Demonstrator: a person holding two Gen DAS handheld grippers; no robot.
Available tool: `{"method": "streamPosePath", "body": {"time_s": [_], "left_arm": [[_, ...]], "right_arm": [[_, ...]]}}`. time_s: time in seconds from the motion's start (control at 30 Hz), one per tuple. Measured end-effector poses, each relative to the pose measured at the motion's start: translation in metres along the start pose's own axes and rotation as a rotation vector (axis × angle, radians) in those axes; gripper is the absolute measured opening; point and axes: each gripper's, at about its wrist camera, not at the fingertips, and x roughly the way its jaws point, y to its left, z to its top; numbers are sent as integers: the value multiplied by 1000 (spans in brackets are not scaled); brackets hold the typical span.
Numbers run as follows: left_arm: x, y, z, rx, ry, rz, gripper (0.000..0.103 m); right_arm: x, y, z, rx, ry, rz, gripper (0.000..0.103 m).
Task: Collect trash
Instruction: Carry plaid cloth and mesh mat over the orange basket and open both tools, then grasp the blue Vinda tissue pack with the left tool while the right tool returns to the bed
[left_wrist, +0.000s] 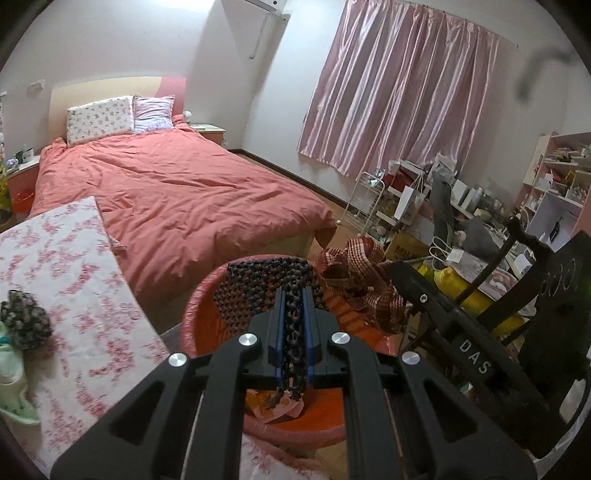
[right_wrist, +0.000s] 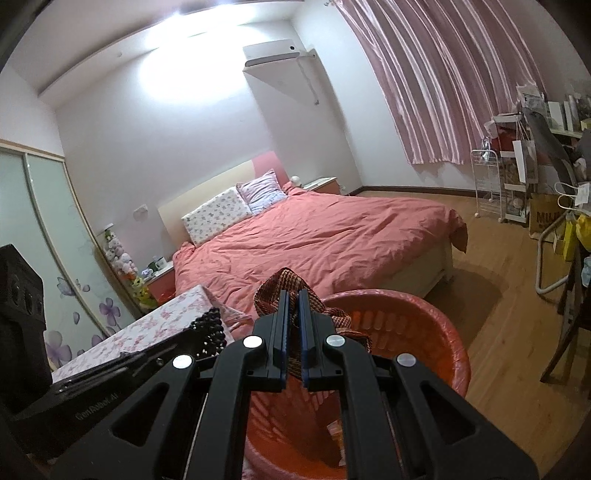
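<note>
The left hand-held gripper (left_wrist: 291, 317) is clamped on a black mesh scrap (left_wrist: 271, 284), the right hand-held gripper (right_wrist: 293, 325) on a red-and-cream woven strip (right_wrist: 291, 286). Both scraps hang over the red plastic basket (right_wrist: 436, 332), which sits at about 4 o'clock from the floral worktop (left_wrist: 74, 266). They look light, floppy and not fragile, so pinching a bunched fold is fine; loose ends could snag on the basket rim.
</note>
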Motion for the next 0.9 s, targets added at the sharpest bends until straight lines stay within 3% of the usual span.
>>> {"method": "streamPosePath", "body": {"time_s": [0.1, 0.2, 0.27, 0.43, 0.67, 0.9], "left_arm": [[16, 1, -3, -14, 31, 6, 15], [26, 6, -7, -27, 54, 22, 28], [31, 11, -10, -36, 68, 38, 34], [29, 29, -15, -55, 91, 86, 42], [-20, 53, -31, -33, 60, 235, 62], [-92, 93, -54, -56, 26, 390, 71]], "right_arm": [[4, -5, -1, 7, 15, 0, 8], [11, -11, -1, 19, 39, 2, 12], [12, -13, -3, 17, 50, -6, 27], [6, -9, -9, 6, 64, -47, 39], [-7, 12, -6, -53, 52, -70, 58], [-15, 55, -12, -90, 71, -7, 66]]}}
